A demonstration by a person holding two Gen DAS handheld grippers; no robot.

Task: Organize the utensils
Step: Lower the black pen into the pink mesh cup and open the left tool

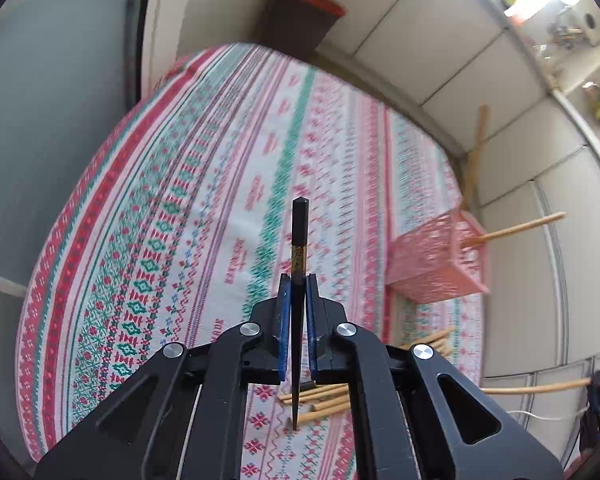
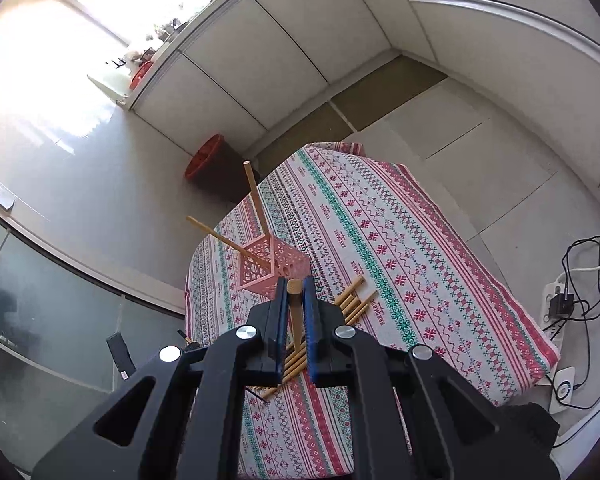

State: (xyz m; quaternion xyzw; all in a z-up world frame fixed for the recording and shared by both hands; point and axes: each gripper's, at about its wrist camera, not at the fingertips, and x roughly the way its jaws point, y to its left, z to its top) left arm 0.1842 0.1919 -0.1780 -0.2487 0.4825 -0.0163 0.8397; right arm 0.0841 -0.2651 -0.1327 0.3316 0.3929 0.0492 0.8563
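Much of the loose pile of bamboo chopsticks [image 1: 320, 398] at lower centre of the left wrist view is hidden behind the black gripper frame, so its count cannot be told; in the right wrist view the same pile [image 2: 354, 300] runs under the jaws and is cut in two by them. The left gripper [image 1: 299, 284] is clamped on a dark chopstick [image 1: 299, 248], which stands nearly upright in the frame with its thin tip low down near the pile. The right gripper [image 2: 295, 292] is clamped on a single bamboo chopstick [image 2: 295, 292], its blunt end poking up between the blue pads. The pink lattice basket [image 2: 268, 266] sits on the patterned tablecloth [image 2: 400, 248] just above the right gripper, with two bamboo sticks leaning out of it toward upper left. Red woven lettering runs along the cloth's stripes but is too blurred and small to read. A red-rimmed bin [image 2: 206, 156] stands on the floor beyond the table's far edge.
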